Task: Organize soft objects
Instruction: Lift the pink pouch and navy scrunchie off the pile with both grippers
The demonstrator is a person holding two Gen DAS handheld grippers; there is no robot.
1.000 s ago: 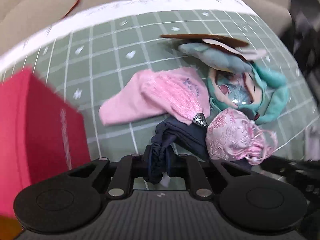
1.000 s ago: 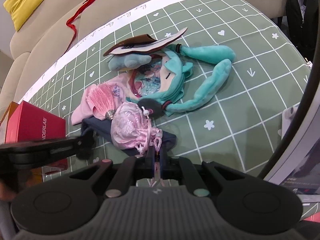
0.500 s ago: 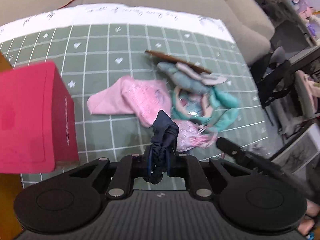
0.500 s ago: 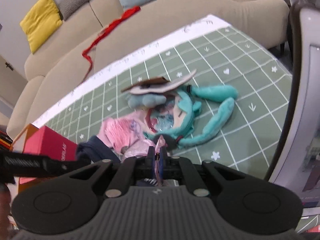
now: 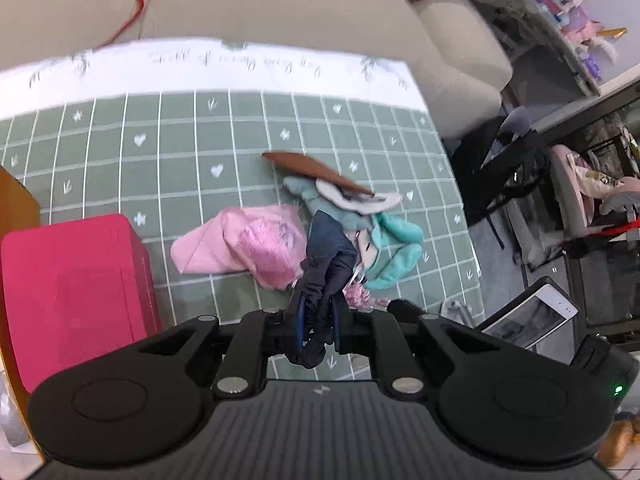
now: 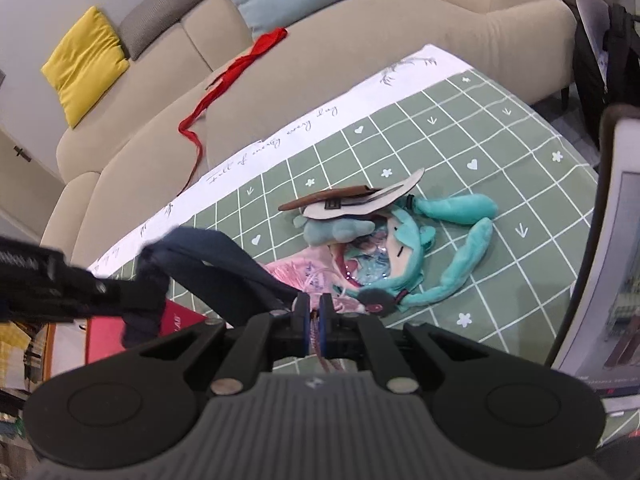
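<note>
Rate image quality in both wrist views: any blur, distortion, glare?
Left wrist view: strong fisheye bending of the green grid cloth, motion blur on the red box. Right wrist view: sharper, left gripper smeared; even light, no glare.

Pretty much everything here is fabric. The table cover (image 6: 500, 148) is matt woven cloth, green with a printed white grid and a plain white border. The navy garment (image 5: 326, 264) looks like soft, dull jersey, bunched into wrinkles where the left tongs (image 5: 318, 320) pinch it. The pink cloth (image 5: 224, 246) is smooth cotton-ish stuff with a fuzzier, slightly shiny tasselled patch on top. The teal plush doll (image 6: 452, 248) is short-pile fleece, velvety and matt. The brown hat (image 6: 340, 198) looks like stiff felt or faux leather. The red box (image 5: 68, 288) is smooth card with a low sheen. Both tongs are matt black plastic with ribbed housing and small metal pins.
</note>
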